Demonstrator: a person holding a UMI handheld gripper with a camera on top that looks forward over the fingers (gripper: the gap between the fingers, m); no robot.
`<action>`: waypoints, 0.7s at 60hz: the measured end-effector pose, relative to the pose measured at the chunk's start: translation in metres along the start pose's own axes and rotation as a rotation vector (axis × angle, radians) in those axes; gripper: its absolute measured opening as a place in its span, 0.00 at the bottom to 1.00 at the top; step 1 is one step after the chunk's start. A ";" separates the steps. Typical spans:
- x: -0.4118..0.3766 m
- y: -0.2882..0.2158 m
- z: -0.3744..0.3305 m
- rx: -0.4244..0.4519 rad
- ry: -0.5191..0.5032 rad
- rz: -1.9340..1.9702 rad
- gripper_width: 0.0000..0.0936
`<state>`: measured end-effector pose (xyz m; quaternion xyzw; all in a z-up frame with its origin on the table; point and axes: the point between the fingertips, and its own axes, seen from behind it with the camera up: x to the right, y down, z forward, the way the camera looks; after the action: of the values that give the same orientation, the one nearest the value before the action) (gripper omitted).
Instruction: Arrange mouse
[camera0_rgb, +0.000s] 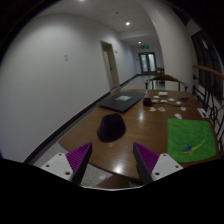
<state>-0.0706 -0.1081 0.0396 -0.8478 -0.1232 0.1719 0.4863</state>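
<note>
A black computer mouse (111, 128) lies on the brown wooden table (140, 120), just ahead of my fingers and a little left of the midline. My gripper (112, 158) is open and empty, low over the table's near end. Its two purple pads (78, 157) stand wide apart with nothing between them. A dark mouse mat (120, 100) lies flat on the table beyond the mouse.
A green mat (191, 138) with small items lies on the table to the right. Small white cards and bits (165, 99) are scattered further back. A chair (205, 100) stands at the right edge. A corridor with doors (148, 62) runs beyond.
</note>
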 end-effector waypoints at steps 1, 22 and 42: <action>-0.004 0.000 0.005 -0.005 -0.009 -0.005 0.90; 0.031 -0.001 0.089 -0.063 0.099 -0.107 0.91; 0.045 -0.003 0.091 -0.061 0.134 -0.157 0.35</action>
<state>-0.0673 -0.0185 -0.0081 -0.8597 -0.1615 0.0725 0.4791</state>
